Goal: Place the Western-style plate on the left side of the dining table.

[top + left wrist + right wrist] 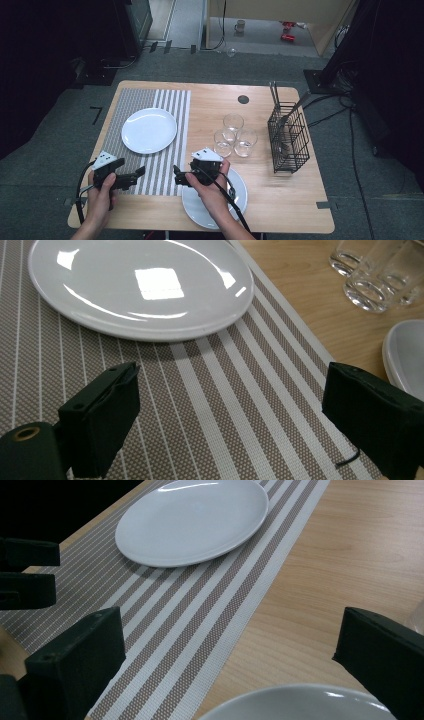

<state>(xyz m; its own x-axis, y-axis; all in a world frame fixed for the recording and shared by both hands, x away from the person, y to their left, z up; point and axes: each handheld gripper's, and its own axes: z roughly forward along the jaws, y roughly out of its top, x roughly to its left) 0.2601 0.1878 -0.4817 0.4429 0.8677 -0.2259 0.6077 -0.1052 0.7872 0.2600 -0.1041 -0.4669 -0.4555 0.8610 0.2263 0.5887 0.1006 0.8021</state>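
**A:** What is on the table, and where are the two grippers?

**B:** A striped placemat (150,135) covers the left part of a wooden table (280,200). A white plate (149,130) sits on the placemat's far half. A second white plate (240,197) lies on bare wood just right of the placemat's near corner. The left gripper (139,173) hangs over the placemat's near edge, its tongs spread apart and holding nothing. The right gripper (177,176) hovers at the placemat's right edge, above the second plate's left rim, its tongs also wide apart and empty.

**A:** How are the hands posed?

**B:** Both forearms come in from the near side. Each hand wraps its gripper's handle, and the two grippers point inward toward each other, low over the mat.

**A:** What could go wrong?

**B:** The second plate looks like the thing to grasp. Its rim is thin and glossy, so a shallow bite could let it slip or tip. Three drinking glasses (233,137) stand just beyond that plate, right of the placemat; a wide swing could knock them. A black wire cutlery basket (287,137) stands farther right.
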